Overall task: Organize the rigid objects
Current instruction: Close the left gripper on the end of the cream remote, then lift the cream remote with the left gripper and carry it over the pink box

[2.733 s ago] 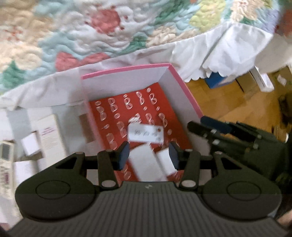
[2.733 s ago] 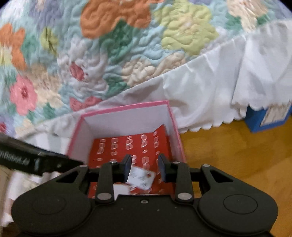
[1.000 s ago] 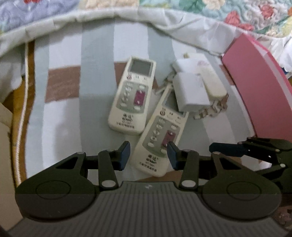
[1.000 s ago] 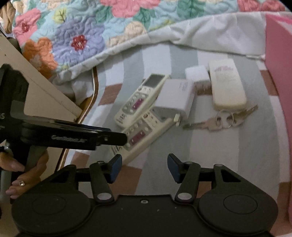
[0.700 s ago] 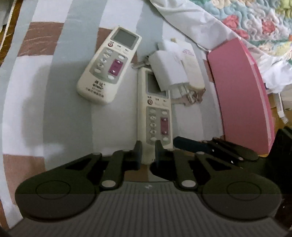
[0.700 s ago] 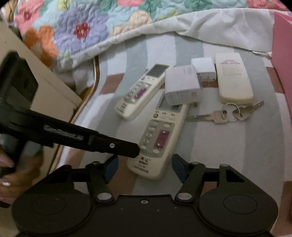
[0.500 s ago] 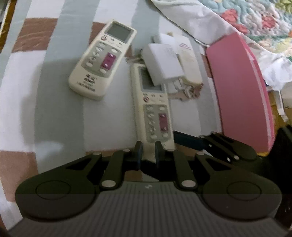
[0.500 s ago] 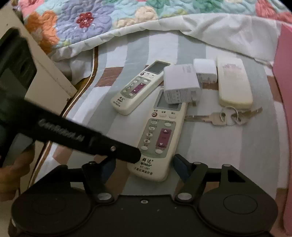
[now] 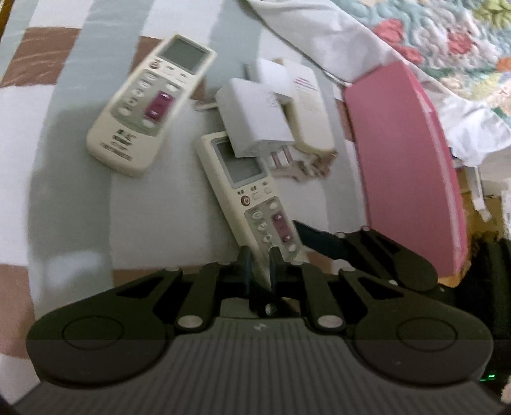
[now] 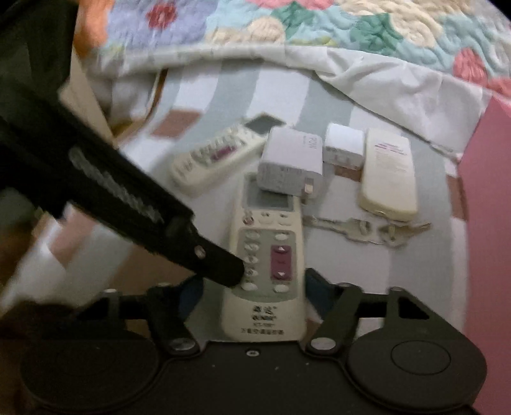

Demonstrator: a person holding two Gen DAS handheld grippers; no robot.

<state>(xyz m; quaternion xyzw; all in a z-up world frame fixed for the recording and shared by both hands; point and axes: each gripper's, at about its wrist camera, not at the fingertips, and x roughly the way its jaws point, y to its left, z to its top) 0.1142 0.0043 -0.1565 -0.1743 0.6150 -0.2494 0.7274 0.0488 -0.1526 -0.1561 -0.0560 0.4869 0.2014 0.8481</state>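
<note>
My left gripper is clamped on the near end of the remote, which lies on the striped bed cover with a white charger resting on its screen end. My right gripper stands apart, straddling the same remote. Step in hand: pick-up. Next move: lift, shed the charger, carry to the pink box.

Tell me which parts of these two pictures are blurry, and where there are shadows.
Left wrist view: keys smeared, nearer remote fairly sharp; a soft shadow lies on the striped cloth. Right wrist view: the left gripper crossing the frame is motion-blurred, as is the farther remote; quilt soft.
</note>
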